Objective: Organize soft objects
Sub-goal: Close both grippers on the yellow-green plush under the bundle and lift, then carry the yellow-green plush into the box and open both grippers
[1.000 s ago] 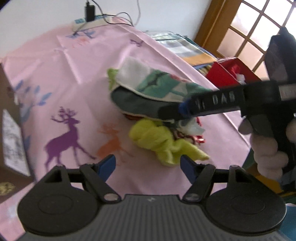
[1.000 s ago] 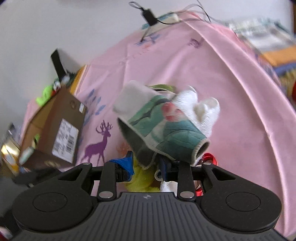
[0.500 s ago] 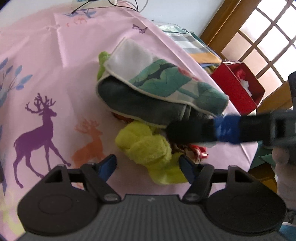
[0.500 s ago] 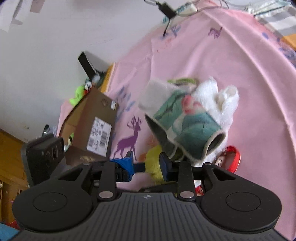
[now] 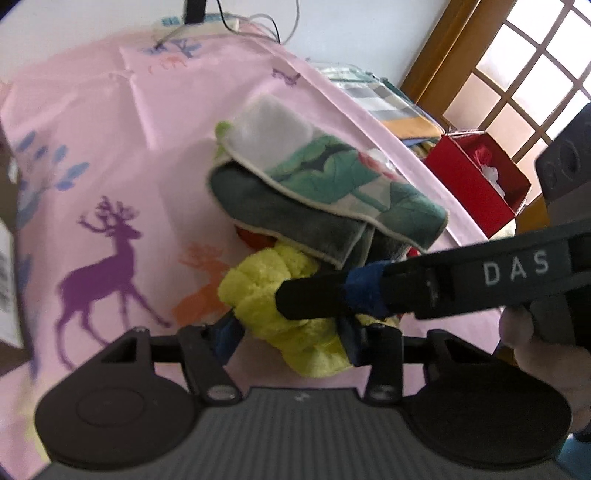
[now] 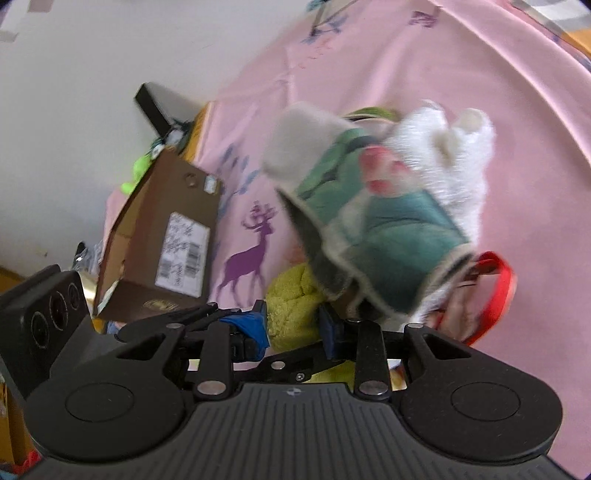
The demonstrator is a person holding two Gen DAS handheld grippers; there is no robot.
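A pink cloth [image 5: 155,122] printed with deer is covering the worktop, with a white wall behind and a wooden lattice window [image 5: 517,62] off to the right.

Nearest the left wrist camera, the left gripper [image 5: 288,332] is closing its blue-tipped fingers [image 5: 229,334] around a fluffy yellow-green cloth [image 5: 258,288]; the cloth is sitting between them, though whether both pads are pressing on it cannot be told. The right gripper [image 5: 314,295] is reaching in from the right across that same cloth, a hand [image 5: 535,343] gripping its handle. In its own view its fingers [image 6: 328,325] are closing, partly open, with the yellow-green cloth between them and no clear pinch.

Just behind, a folded lotus-print towel [image 5: 332,177] is draping over a dark grey towel [image 5: 288,218], piled together in the middle of the cloth. A white plush toy [image 6: 450,147] is lying against the pile's far side, and a red ribbon [image 6: 498,291] is poking out beside it.

Farther off, a cardboard box [image 6: 162,236] is standing at the left edge, a red box [image 5: 476,177] at the right, and a power strip [image 5: 195,22] by the wall.
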